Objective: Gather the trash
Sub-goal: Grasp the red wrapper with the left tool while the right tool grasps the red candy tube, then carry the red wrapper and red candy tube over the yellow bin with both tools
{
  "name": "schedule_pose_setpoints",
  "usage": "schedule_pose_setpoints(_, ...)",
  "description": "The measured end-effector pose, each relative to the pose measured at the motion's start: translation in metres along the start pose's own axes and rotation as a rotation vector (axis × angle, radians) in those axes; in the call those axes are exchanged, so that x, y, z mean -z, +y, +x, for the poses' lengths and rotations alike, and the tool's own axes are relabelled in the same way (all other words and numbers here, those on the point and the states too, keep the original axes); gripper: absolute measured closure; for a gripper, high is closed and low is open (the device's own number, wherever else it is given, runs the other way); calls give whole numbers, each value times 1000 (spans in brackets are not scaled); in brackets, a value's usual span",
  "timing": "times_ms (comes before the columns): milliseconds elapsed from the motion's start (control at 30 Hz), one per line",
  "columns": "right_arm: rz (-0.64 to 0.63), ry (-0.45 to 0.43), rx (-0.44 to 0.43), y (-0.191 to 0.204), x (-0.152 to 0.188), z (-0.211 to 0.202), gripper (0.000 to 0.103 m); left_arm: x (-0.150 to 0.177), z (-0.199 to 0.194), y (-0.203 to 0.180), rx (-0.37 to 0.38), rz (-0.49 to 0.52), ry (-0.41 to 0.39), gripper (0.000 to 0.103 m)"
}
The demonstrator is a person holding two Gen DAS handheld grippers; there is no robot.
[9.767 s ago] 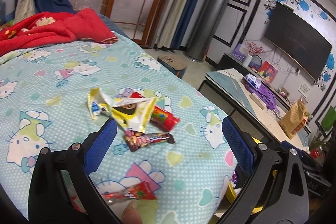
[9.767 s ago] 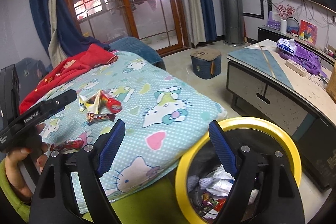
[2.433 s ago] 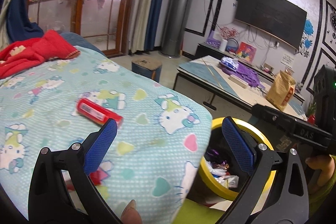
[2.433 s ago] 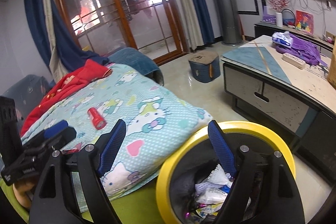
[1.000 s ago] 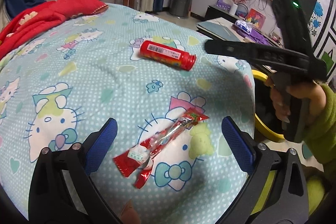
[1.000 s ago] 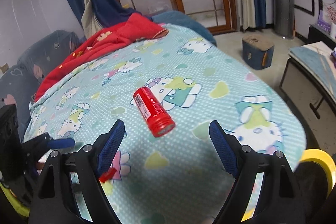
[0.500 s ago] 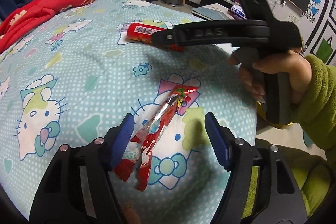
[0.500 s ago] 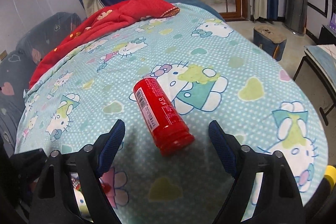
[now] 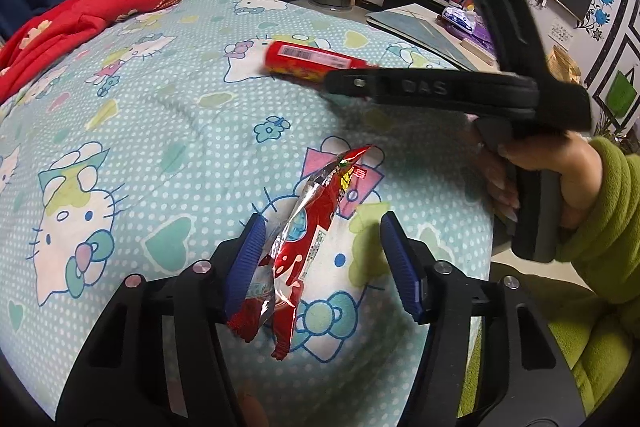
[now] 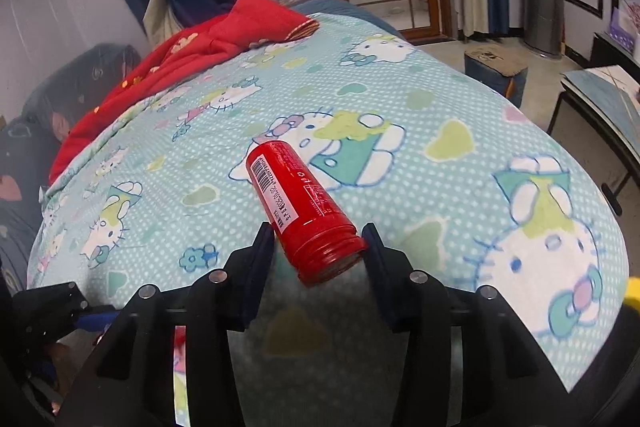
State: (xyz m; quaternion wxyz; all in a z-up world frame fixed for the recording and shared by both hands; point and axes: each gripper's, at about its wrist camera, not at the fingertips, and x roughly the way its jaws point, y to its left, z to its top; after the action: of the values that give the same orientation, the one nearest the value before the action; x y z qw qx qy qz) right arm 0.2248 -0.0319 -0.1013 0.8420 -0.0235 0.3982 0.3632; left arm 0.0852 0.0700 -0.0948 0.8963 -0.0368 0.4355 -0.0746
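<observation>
A red snack wrapper (image 9: 316,227) lies on the Hello Kitty bedspread (image 9: 160,131). My left gripper (image 9: 324,259) is low over it, jaws partly closed, with the wrapper's near end between the blue fingers (image 9: 245,259) and close to the left one. A red tube-shaped can (image 10: 300,207) lies on its side on the bedspread (image 10: 440,155). My right gripper (image 10: 318,251) has its jaws either side of the can's open end, close to it but not clearly pressing. The can also shows in the left wrist view (image 9: 312,61), behind the right gripper's body (image 9: 440,91).
A red blanket (image 10: 208,47) is heaped at the bed's far end. A yellow bin rim (image 10: 634,291) peeks in at the bed's right edge. A low TV cabinet (image 9: 432,23) and a small blue stool (image 10: 496,71) stand on the floor beyond the bed.
Both grippers have come down over the bed and narrowed: the left around the red wrapper, the right around the can's open end. Earlier trash on the bed is gone.
</observation>
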Motion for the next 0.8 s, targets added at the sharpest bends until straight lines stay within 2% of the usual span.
schedule_pose_setpoints(467, 54, -53, 56, -20, 29, -50, 63, 1, -4, 13, -43, -65, -21, 90)
schedule_pose_setpoints(633, 68, -78, 61, -26, 29, -68, 64, -3, -12, 13, -33, -96, -62, 92)
schedule_pose_setpoints(800, 91, -103, 72, -40, 31, -87, 65, -10, -20, 1, -27, -82, -110, 92)
